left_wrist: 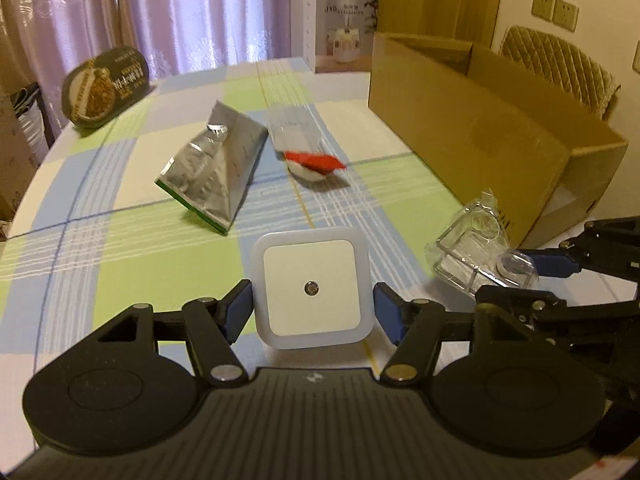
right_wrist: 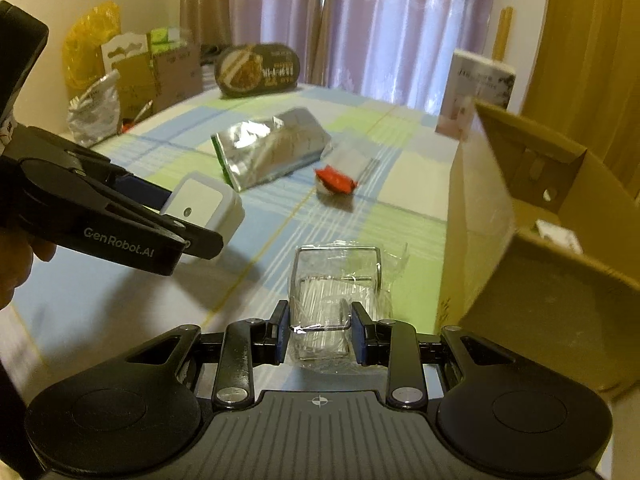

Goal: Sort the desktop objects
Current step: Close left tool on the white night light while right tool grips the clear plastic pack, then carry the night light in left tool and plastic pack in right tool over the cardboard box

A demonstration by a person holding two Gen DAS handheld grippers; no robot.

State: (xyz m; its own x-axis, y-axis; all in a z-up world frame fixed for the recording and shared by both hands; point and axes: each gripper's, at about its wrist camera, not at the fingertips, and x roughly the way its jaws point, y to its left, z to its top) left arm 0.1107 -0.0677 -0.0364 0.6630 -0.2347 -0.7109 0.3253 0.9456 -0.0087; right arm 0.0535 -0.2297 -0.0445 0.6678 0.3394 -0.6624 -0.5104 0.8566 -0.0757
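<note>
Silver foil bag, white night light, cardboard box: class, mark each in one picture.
silver foil bag [left_wrist: 218,168], left wrist view, middle of its creased face
white night light [left_wrist: 310,286], left wrist view, front panel
cardboard box [left_wrist: 472,132], left wrist view, long side wall

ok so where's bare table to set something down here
Bare cloth lies left of the silver foil pouch, toward the table edge, and between the pouch and the white night light. It is crowded between the clear plastic case and the cardboard box.

Crinkled glossy foil pouch [left_wrist: 214,164]; matt cardboard box [left_wrist: 480,136]
</note>
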